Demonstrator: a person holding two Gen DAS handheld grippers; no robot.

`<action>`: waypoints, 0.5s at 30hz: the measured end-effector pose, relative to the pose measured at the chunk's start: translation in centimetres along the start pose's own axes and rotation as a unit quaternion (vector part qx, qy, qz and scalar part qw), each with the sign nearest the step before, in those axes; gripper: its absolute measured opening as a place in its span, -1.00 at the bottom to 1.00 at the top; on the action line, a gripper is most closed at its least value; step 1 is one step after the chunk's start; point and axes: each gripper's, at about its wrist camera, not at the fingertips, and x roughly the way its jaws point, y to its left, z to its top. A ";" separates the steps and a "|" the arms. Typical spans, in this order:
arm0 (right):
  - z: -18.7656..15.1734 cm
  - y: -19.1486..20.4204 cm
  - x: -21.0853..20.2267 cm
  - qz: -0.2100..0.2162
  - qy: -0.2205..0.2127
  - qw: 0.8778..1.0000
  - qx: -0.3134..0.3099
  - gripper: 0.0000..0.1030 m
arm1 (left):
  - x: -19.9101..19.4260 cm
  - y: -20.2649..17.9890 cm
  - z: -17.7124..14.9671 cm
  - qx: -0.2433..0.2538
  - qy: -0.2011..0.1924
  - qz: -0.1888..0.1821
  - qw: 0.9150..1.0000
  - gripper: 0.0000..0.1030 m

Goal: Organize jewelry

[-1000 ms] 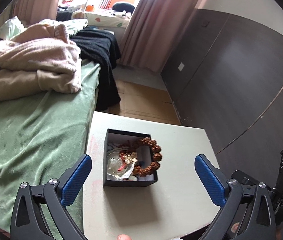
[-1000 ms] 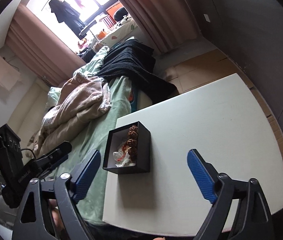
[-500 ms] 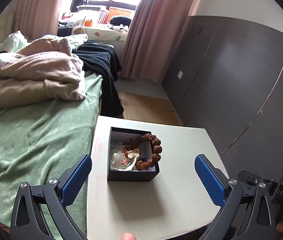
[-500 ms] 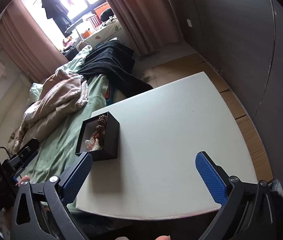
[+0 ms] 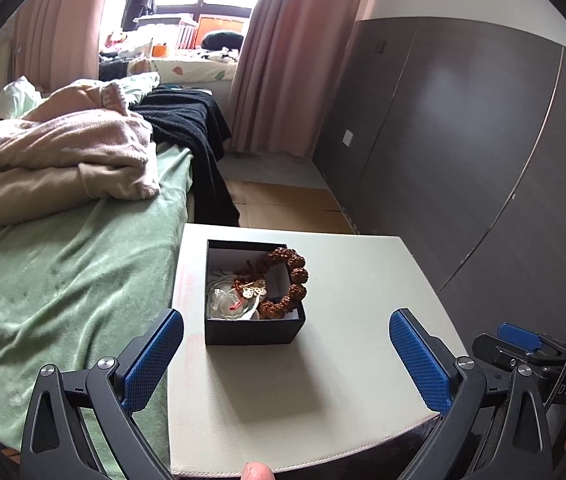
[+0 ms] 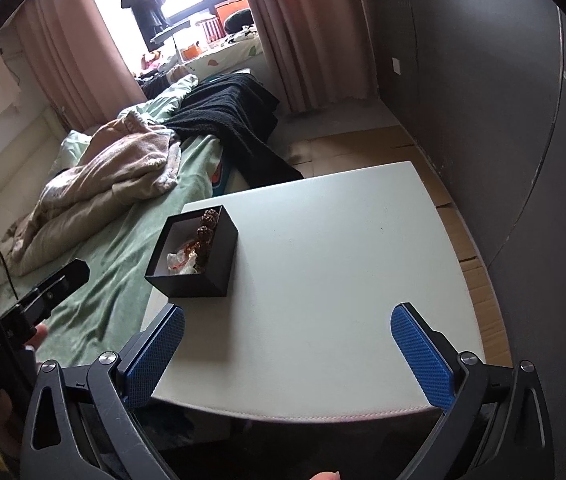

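Jewelry tangled in black box (image 5: 253, 326) hard to make out beyond beaded bracelet (image 5: 289, 282), left gripper (image 5: 283, 354) and right gripper (image 6: 288, 350) spread wide, nothing held, above worktop (image 6: 343, 264).

Black square box (image 5: 254, 330) open, upright on white table, near its left edge; brown knobbly bead bracelet (image 5: 288, 282) draped over box's right wall, partly inside; crumpled clear wrapping, gold charm (image 5: 254, 291), red bit inside box
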 end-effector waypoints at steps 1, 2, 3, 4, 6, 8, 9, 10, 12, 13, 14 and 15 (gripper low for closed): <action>-0.1 0.0 0.0 -0.001 0.001 1.000 -0.001 1.00 | 0.0 -0.2 0.0 0.003 -0.001 -0.001 1.000 0.99; -0.2 -0.1 0.0 0.001 0.002 1.000 -0.001 1.00 | -0.1 -0.4 0.0 0.006 -0.002 -0.001 1.000 0.99; -0.3 -0.2 -0.1 0.003 0.002 1.000 0.000 1.00 | -0.2 -0.6 0.0 0.009 -0.004 -0.001 1.000 0.99; -0.3 -0.2 -0.3 0.005 0.001 1.000 0.000 1.00 | -0.3 -0.8 0.0 0.014 -0.006 -0.001 1.000 0.99; -0.2 -0.3 -0.7 0.005 -0.003 1.000 -0.002 1.00 | -0.4 -1.1 -0.1 0.020 -0.009 0.001 1.000 0.99; -0.2 -0.6 -1.0 0.001 -0.009 1.000 0.002 1.00 | -0.4 -1.3 0.0 0.024 -0.012 0.007 1.000 0.99; -0.1 -0.7 -1.2 0.003 -0.011 1.000 0.006 1.00 | -0.4 -1.4 0.0 0.024 -0.014 0.008 1.000 0.99; -0.1 -0.9 -1.3 0.007 -0.011 1.000 0.008 1.00 | -0.5 -1.4 0.0 0.025 -0.017 0.008 1.000 0.99; -0.1 -1.1 -1.5 0.010 -0.013 1.000 0.011 1.00 | -0.7 -1.4 0.0 0.025 -0.019 0.009 0.999 0.99; -0.2 -1.1 -1.7 0.009 -0.015 1.000 0.012 1.00 | -0.7 -1.4 0.0 0.025 -0.020 0.010 0.999 0.99; -0.2 -1.1 -1.8 0.008 -0.017 1.000 0.011 1.00 | -0.8 -1.5 0.0 0.025 -0.020 0.010 0.999 0.99; -0.3 -1.1 -2.0 0.006 -0.019 1.000 0.011 1.00 | -0.8 -1.5 0.0 0.025 -0.019 0.010 0.999 0.99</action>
